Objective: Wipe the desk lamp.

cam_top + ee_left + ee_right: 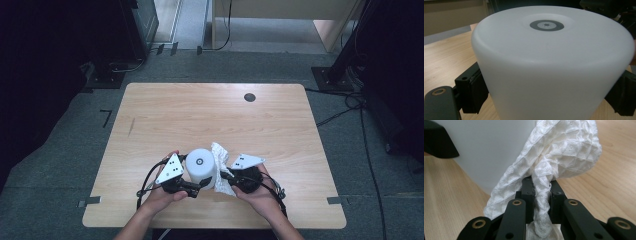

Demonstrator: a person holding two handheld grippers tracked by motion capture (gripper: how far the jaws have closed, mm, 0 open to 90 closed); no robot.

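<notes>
A white round container (200, 168) stands upturned on the wooden table (210, 115), a small grey ring at the centre of its top. My left gripper (197, 188) grips it from the left; in the left gripper view the container (551, 65) sits between both black pads (472, 92). My right gripper (226, 176) is shut on a white waffle-weave cloth (220, 167). Seen from the right gripper view, the cloth (554, 155) is pinched between the jaws and lies against the container's wall (491, 147).
A dark round grommet (250, 97) sits near the table's far edge. Cables (345, 107) and stand bases lie on the grey floor around the table. The table's near edge is close below both hands.
</notes>
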